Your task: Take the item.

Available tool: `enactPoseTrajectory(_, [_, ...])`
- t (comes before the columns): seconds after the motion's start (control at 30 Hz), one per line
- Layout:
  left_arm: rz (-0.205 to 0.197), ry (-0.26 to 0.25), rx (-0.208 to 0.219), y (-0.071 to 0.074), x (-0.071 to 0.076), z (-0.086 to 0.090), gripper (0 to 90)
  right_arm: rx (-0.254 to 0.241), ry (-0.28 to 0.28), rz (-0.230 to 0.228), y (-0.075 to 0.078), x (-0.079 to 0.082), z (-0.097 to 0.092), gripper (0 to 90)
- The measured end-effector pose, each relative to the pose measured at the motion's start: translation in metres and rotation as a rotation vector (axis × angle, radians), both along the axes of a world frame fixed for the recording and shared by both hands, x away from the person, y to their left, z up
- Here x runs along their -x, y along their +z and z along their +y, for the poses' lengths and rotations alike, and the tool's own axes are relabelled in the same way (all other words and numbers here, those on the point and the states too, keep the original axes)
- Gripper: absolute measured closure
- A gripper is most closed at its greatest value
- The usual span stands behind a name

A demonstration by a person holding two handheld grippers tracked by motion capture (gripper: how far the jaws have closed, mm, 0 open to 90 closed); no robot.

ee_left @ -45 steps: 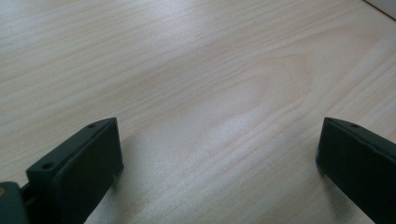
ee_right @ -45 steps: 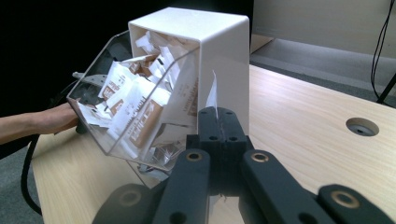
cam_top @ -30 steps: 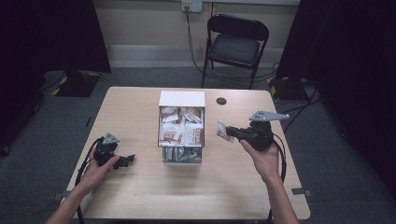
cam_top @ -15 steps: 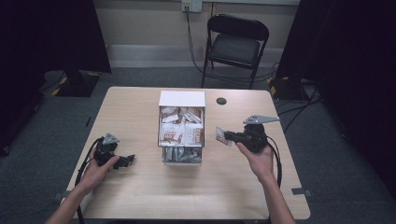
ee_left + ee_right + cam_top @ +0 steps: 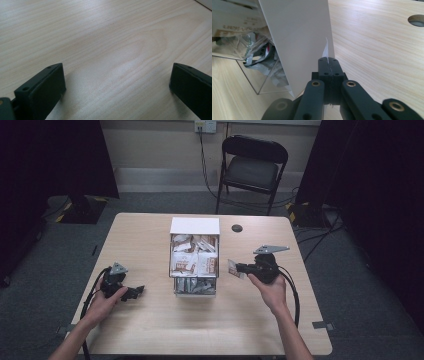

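in the high view a light wooden table [image 5: 150,330] stands on a grey carpet, with a black folding chair [image 5: 252,167] behind it near the wall. in the middle of the table there is a box [image 5: 195,255] with a white back part and a clear front part, full of small packets [image 5: 192,260] in white and brown. a round hole [image 5: 237,228] is in the table top, behind and to the right of the box. the left gripper [image 5: 132,293] lies low on the table, well apart from the box, with the left hand [image 5: 102,302] around it and a black cable trailing from it. the right gripper [image 5: 239,268] is held above the table just beside the right side of the box, in the right hand [image 5: 270,287], and a small packet [image 5: 233,268] sticks out of its tip.

in the left gripper view the two black jaws stand wide apart, and between them is bare wood of the table [image 5: 107,50] (nothing is held).

in the right gripper view the jaws are pressed together on the thin white edge of the small packet [image 5: 326,51]. just behind it is the white wall of the box [image 5: 297,37], and at the left the clear part with crumpled packets [image 5: 259,57] inside. the round hole [image 5: 416,20] is at the far right.
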State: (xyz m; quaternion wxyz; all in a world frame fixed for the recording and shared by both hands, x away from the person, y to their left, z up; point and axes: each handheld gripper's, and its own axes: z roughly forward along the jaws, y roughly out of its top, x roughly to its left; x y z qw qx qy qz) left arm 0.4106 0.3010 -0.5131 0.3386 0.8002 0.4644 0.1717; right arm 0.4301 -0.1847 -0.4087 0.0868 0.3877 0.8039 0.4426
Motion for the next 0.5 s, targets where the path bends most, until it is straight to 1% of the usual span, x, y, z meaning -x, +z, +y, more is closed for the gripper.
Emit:
enactPoseTrajectory(0.03, [0.0,0.0,0.0,0.0,0.0,0.0,0.0,0.0,0.0,0.0,0.0,0.0,0.0,90.0])
enactPoseTrajectory(0.1, [-0.001,0.001,0.0,0.0,0.0,0.0,0.0,0.007,0.001,0.006,-0.006,-0.001,0.001,90.0])
enactPoseTrajectory(0.2, [-0.002,0.001,0.0,0.0,0.0,0.0,0.0,0.029,0.002,0.031,-0.016,-0.004,0.003,90.0])
enactPoseTrajectory(0.37, [0.0,0.0,0.0,0.0,0.0,0.0,0.0,0.029,0.014,0.055,-0.025,-0.008,0.009,90.0])
enactPoseTrajectory(0.47, [0.0,0.0,-0.002,0.0,0.0,0.0,0.0,0.042,0.02,0.073,-0.033,-0.01,0.014,90.0])
enactPoseTrajectory(0.5, [0.0,0.0,-0.002,0.0,0.0,0.0,0.0,0.042,0.02,0.073,-0.033,-0.01,0.014,90.0])
